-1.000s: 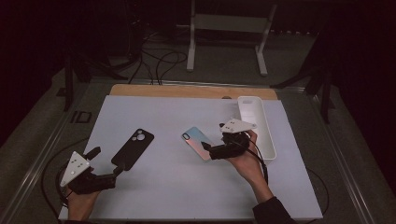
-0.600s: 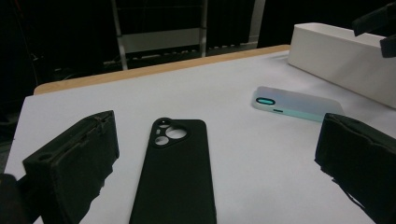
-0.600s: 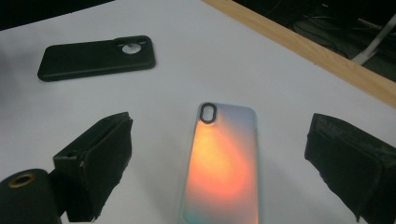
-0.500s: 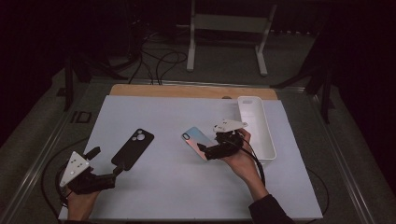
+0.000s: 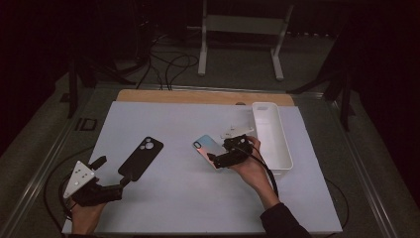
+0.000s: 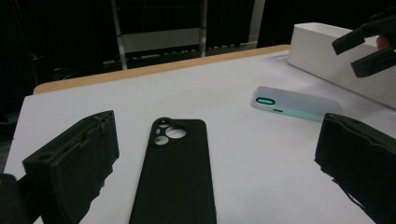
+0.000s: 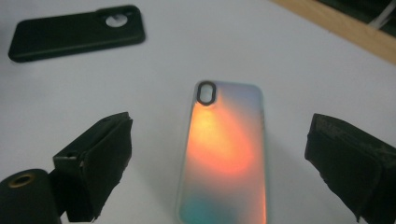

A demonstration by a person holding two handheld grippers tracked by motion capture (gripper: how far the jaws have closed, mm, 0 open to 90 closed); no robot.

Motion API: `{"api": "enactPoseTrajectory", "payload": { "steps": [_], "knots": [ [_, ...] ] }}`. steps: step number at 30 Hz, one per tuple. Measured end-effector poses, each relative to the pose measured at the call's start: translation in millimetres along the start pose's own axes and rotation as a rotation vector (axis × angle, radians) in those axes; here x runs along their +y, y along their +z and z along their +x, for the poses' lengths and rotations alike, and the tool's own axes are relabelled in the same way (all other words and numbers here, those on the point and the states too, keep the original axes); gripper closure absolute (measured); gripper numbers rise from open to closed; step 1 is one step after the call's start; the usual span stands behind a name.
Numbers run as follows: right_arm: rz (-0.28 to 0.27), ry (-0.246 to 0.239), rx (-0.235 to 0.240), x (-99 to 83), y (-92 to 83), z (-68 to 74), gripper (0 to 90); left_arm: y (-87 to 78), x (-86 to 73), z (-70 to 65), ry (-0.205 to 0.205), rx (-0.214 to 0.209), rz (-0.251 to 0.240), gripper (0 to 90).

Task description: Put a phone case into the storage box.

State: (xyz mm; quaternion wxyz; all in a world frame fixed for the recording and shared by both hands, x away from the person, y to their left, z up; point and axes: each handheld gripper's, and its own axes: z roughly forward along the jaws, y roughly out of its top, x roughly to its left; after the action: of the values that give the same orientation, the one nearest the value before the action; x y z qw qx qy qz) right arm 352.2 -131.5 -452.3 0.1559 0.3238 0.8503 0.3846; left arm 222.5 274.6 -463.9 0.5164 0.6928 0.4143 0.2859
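Iridescent case near end cut off.

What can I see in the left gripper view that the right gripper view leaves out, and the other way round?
The left gripper view adds the white tray at the far right, with the other gripper's jaws in front of it, and the triple camera cutout of the black phone case. The right gripper view adds the orange sheen across the shiny phone case, which lies between the right gripper and its open jaws. Both share the two cases lying flat and apart on the white mat and the wooden table edge.
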Motion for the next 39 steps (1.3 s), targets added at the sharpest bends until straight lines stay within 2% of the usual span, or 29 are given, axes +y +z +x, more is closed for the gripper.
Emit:
{"api": "enactPoseTrajectory", "payload": {
  "steps": [33,39],
  "knots": [
    [0.189,-0.005,0.003,-8.2,39.2,-4.5,7.3,1.0,-0.7,0.2,-0.001,-0.003,0.006,0.0],
    [0.225,0.012,0.005,-11.6,45.0,-7.2,7.3,1.2,-0.8,0.1,-0.002,-0.004,0.007,0.0]
  ]
}}
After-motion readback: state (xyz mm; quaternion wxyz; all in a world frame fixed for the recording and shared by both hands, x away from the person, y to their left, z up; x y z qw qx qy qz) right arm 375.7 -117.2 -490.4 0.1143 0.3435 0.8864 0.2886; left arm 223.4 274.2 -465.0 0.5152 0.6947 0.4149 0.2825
